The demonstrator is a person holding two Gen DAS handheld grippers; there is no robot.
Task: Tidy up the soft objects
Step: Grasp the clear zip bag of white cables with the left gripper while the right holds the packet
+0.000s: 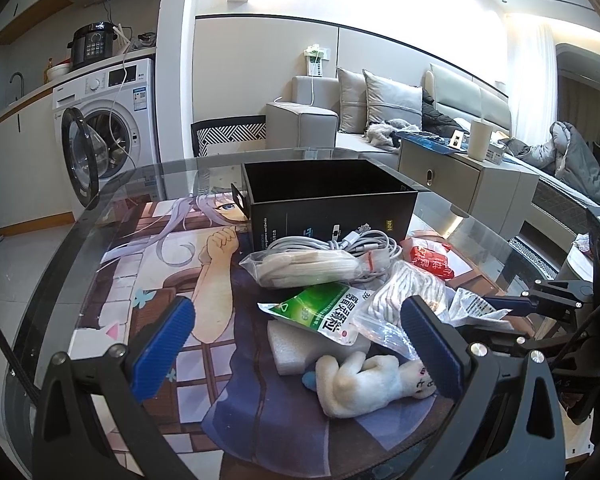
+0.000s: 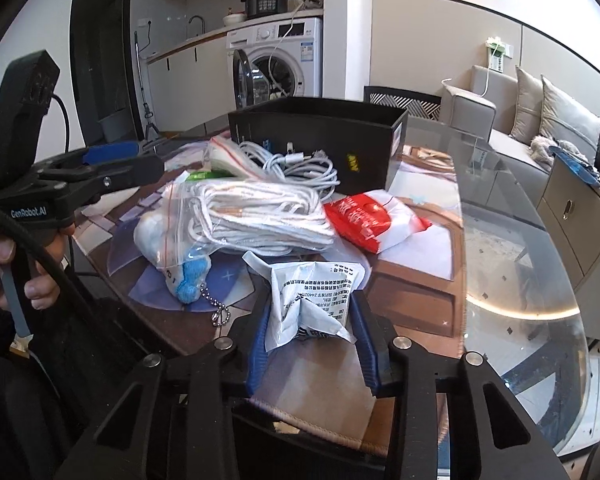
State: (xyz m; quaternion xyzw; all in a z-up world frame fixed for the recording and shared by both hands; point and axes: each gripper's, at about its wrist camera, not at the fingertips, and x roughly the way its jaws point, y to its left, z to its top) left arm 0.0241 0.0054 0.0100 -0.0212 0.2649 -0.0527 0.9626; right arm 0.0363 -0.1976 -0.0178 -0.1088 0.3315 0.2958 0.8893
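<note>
white packet (image 2: 312, 300) pinched upright in right gripper (image 2: 314, 344), long axis pointing away

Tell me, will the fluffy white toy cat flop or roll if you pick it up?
The white toy cat would probably flop, since it lies limp and curled on the mat. It looks plush and stuffed, so likely light for its size. Its fuzzy, lumpy shape should not roll or slip easily from the left tool, whose pads stand wide apart around it.
</note>
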